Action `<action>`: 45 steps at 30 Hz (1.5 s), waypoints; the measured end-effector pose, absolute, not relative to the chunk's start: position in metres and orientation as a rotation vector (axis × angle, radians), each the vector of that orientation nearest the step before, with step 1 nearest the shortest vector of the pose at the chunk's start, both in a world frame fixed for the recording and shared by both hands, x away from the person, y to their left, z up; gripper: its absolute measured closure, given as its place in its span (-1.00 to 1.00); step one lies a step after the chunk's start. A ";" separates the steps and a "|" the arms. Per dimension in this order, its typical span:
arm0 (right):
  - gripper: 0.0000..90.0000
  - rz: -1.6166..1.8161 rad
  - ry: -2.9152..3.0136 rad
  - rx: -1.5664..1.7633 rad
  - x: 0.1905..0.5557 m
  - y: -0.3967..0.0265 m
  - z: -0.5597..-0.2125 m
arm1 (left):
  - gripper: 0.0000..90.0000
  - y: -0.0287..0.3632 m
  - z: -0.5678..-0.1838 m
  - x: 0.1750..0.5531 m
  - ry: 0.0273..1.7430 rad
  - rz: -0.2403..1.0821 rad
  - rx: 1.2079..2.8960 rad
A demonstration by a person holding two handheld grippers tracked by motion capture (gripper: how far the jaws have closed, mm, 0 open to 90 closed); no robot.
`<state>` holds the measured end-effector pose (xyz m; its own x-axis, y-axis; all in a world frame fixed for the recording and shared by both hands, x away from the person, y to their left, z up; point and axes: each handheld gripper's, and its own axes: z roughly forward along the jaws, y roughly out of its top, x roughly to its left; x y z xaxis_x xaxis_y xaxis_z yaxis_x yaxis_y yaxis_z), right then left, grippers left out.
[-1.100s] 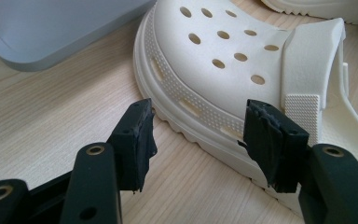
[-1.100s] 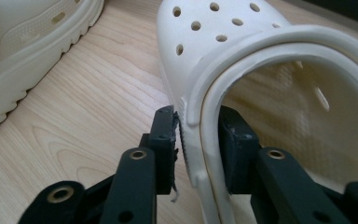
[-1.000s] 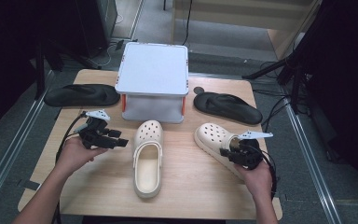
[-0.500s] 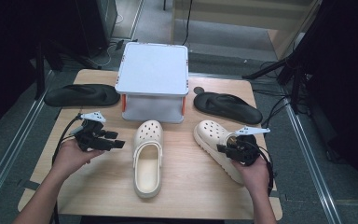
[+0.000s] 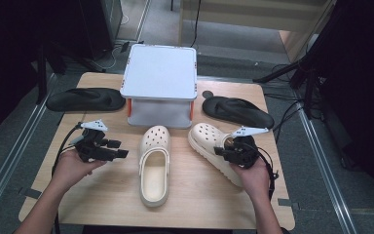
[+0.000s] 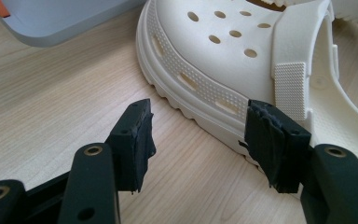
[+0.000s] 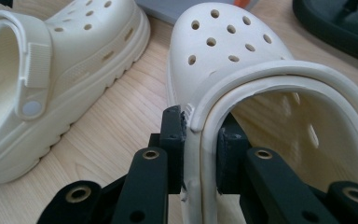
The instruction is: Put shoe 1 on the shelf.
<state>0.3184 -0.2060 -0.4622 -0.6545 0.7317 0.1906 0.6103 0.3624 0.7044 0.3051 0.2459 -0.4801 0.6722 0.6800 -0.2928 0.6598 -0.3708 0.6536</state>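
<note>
No brand name, label or other writing can be read on anything here; the cream clogs carry only round vent holes and a plain rivet on the strap.

Places are given from the grey lidded box [image 5: 159, 85] at the far middle of the wooden table [image 5: 102, 195]. The right clog [image 5: 213, 148] lies just in front of the box's right corner, toe towards it. The right gripper [image 5: 226, 152] is clamped on that clog's inner side wall: in the right gripper view one pad [image 7: 173, 144] presses outside the wall and the strap and the other inside the opening. Its jaws have just been closing, with this wall between them. The person's hand covers the clog's heel in the high view, and the right gripper view cuts the heel off.

The left clog [image 5: 154, 163] lies in front of the box's middle, toe almost at its base. The left gripper [image 5: 119, 148] sits to that clog's left, well in front of the box's left corner; its jaws stand apart, holding nothing, with bare table between them, one pad [image 6: 274, 140] just beside the sole's edge. Whether it touches the sole is hard to tell.

Two black slippers flank the box: one [image 5: 85, 99] left, one [image 5: 238, 111] right. Their surfaces are too dark to make out detail.
</note>
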 end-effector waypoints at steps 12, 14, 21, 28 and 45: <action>0.72 1.164 2.475 1.189 0.324 -0.172 -0.463 | -0.06 0.243 -0.482 0.298 1.023 0.034 2.114; 0.72 1.162 2.476 1.201 0.324 -0.167 -0.463 | -0.06 0.243 -0.482 0.298 1.024 0.036 2.113; 0.71 1.127 2.472 1.207 0.326 -0.155 -0.469 | -0.06 0.241 -0.483 0.297 1.016 0.036 2.114; 0.71 1.118 2.457 1.225 0.322 -0.145 -0.473 | -0.06 0.240 -0.484 0.299 1.008 0.031 2.118; 0.68 1.123 2.500 1.224 0.312 -0.127 -0.479 | -0.06 0.236 -0.484 0.301 1.000 0.025 2.121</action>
